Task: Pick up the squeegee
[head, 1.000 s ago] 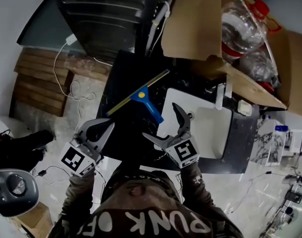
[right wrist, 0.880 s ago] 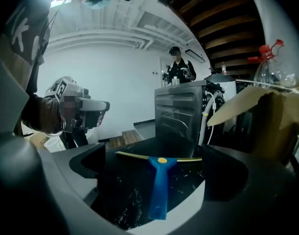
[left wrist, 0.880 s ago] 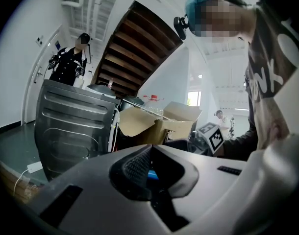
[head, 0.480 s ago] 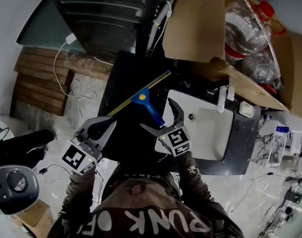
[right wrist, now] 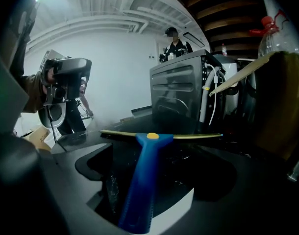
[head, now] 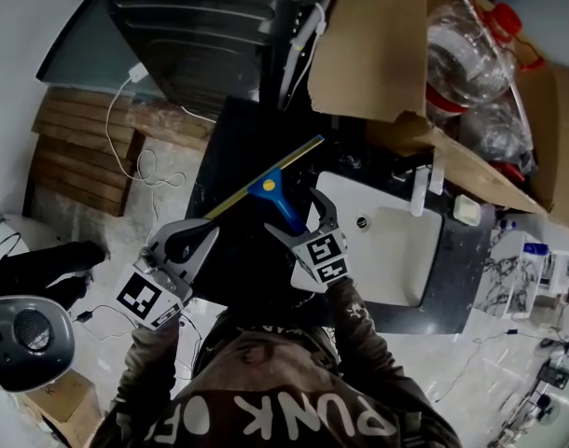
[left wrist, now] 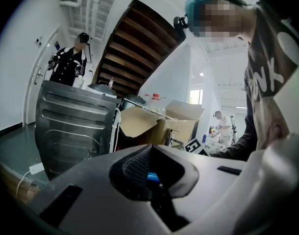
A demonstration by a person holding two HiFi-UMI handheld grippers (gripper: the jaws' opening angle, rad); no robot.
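Note:
The squeegee lies on the black counter (head: 230,147), its yellow-edged blade (head: 266,175) running diagonally and its blue handle (head: 283,203) pointing toward me. My right gripper (head: 296,216) sits low over the handle's near end. In the right gripper view the handle (right wrist: 142,180) runs between the two jaws, with a gap showing on each side. The jaws are closing and the pads do not press on it. The blade (right wrist: 188,136) crosses beyond the jaws. My left gripper (head: 201,236) hangs at the counter's near left corner, apart from the squeegee, its jaws (left wrist: 149,166) together and holding nothing.
A white sink basin (head: 396,241) is set in the counter right of the squeegee. Behind stand a dark metal appliance (head: 201,17) and an open cardboard box (head: 378,45) with plastic bottles (head: 462,45). A white cable (head: 126,147) trails on the floor at left.
My right gripper has come down and leftward from the sink's edge onto the squeegee handle, and its jaws have narrowed slightly. The left gripper and the squeegee have stayed put.

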